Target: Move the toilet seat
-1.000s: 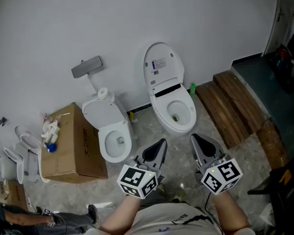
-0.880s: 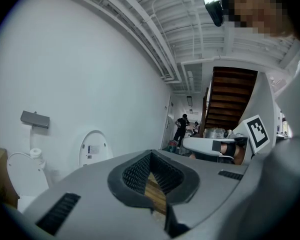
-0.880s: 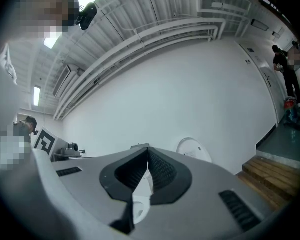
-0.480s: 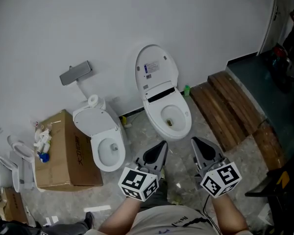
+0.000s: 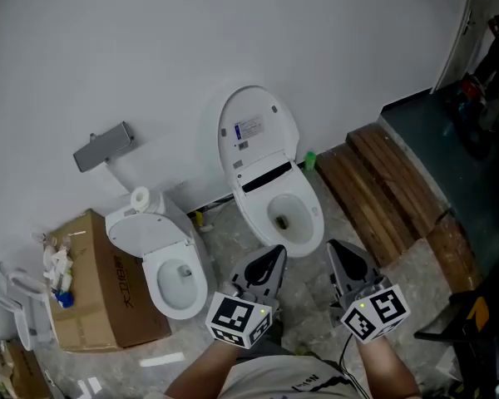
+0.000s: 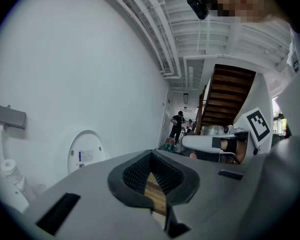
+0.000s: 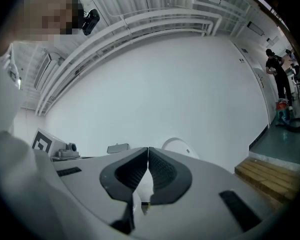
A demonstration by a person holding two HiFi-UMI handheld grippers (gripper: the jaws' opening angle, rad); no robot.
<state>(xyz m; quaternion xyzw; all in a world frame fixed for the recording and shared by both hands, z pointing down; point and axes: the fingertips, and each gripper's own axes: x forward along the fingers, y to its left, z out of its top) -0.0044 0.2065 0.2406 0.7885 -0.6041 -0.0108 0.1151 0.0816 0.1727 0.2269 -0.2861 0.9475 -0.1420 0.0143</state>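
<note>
A white toilet (image 5: pixel 280 214) stands against the wall with its lid and seat (image 5: pixel 257 130) raised upright. In the head view my left gripper (image 5: pixel 272 258) and right gripper (image 5: pixel 341 253) hover side by side just in front of the bowl, apart from it. Both are shut with nothing between the fingers. In the left gripper view the left gripper (image 6: pixel 150 155) points past the raised lid (image 6: pixel 86 152) at the left. Just right of the right gripper (image 7: pixel 148 150), the right gripper view shows the lid's top (image 7: pixel 176 144).
A second white toilet (image 5: pixel 163 260) stands to the left, with a cardboard box (image 5: pixel 96 310) beside it. A grey tank part (image 5: pixel 103 146) hangs on the wall. Wooden planks (image 5: pixel 381 191) lie to the right, a green bottle (image 5: pixel 309 158) by the wall. People (image 6: pixel 178 125) stand far off by the stairs.
Both grippers and my view have moved closer to the toilet with the raised lid. Both toilets and the box have slid left in the head view. The jaws stayed shut.
</note>
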